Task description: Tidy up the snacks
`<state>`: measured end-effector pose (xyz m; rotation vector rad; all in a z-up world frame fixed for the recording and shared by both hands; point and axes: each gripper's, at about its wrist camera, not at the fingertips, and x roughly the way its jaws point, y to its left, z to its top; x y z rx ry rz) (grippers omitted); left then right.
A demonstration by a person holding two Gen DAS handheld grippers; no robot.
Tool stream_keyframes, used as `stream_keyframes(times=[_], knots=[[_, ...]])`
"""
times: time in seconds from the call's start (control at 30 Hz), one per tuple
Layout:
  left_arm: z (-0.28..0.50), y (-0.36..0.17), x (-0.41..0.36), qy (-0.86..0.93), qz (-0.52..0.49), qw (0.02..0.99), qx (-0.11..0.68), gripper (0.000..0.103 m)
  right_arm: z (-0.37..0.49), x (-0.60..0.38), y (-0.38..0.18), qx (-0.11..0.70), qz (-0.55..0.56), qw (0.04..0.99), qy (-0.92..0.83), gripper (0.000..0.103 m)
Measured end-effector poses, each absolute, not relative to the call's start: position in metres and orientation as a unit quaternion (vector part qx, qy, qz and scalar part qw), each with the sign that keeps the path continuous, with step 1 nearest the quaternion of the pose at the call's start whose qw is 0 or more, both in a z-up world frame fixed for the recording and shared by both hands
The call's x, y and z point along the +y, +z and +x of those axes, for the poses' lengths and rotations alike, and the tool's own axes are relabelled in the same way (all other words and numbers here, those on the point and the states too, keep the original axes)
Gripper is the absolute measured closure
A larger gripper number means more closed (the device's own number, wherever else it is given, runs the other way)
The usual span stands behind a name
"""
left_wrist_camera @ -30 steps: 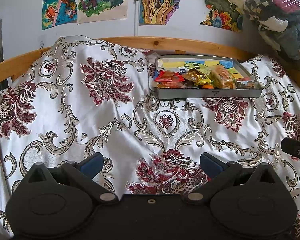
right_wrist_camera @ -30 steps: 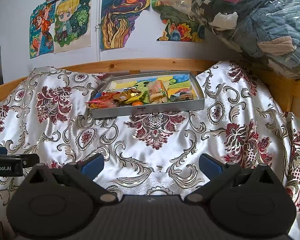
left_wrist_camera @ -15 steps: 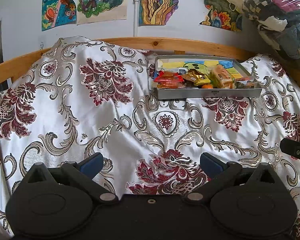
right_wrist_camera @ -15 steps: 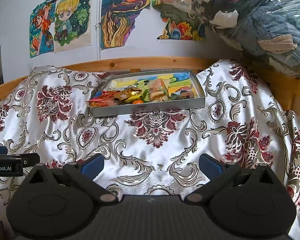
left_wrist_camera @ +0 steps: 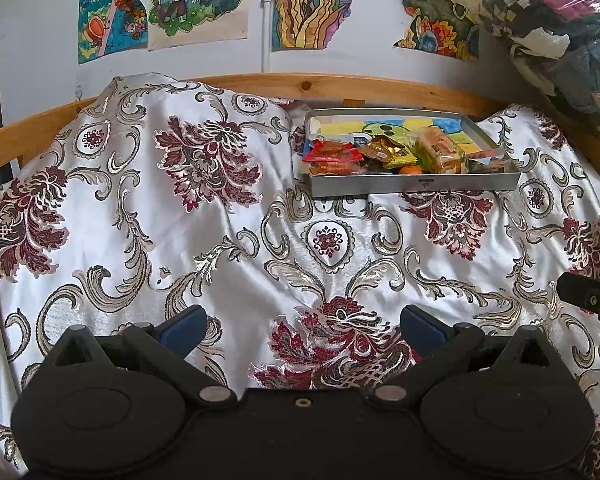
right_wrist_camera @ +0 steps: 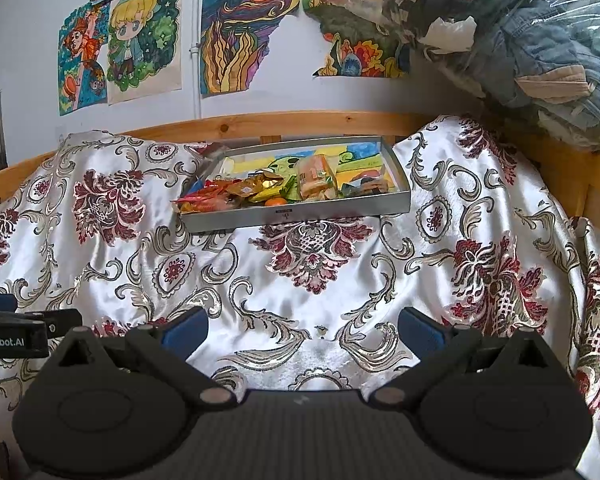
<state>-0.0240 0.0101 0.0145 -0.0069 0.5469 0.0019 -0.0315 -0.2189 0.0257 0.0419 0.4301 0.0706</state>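
A grey metal tray (left_wrist_camera: 414, 185) (right_wrist_camera: 296, 213) rests on the patterned bedspread at the far side, against the wooden rail. Several wrapped snacks lie piled along its near wall: a red packet (left_wrist_camera: 332, 153), a gold packet (left_wrist_camera: 388, 151), a wrapped bread (left_wrist_camera: 440, 154) (right_wrist_camera: 316, 178) and a small orange (left_wrist_camera: 411, 169) (right_wrist_camera: 276, 201). My left gripper (left_wrist_camera: 302, 326) stands open over the cloth, well short of the tray, nothing between its blue pads. My right gripper (right_wrist_camera: 302, 326) is open too, likewise short of the tray and empty.
The white satin bedspread (left_wrist_camera: 188, 240) with dark red flowers covers the whole surface in folds. A wooden rail (left_wrist_camera: 340, 84) runs behind it. Drawings hang on the wall. A clear bag of clothes (right_wrist_camera: 520, 32) bulges at the upper right. Each gripper shows at the other view's edge.
The right wrist view has eased slightly lower, so the tray sits a little lower in it. The left gripper has barely moved. Both stay open.
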Motion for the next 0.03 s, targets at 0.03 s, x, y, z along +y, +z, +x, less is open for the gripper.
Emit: stream_keyframes(times=[0.03], knots=[[-0.0235, 0.0141, 0.0099, 0.001, -0.003, 0.962, 0.272, 0.001, -0.0304, -0.2193, 0.0256, 0.216, 0.024, 0.975, 0.035, 0.000]])
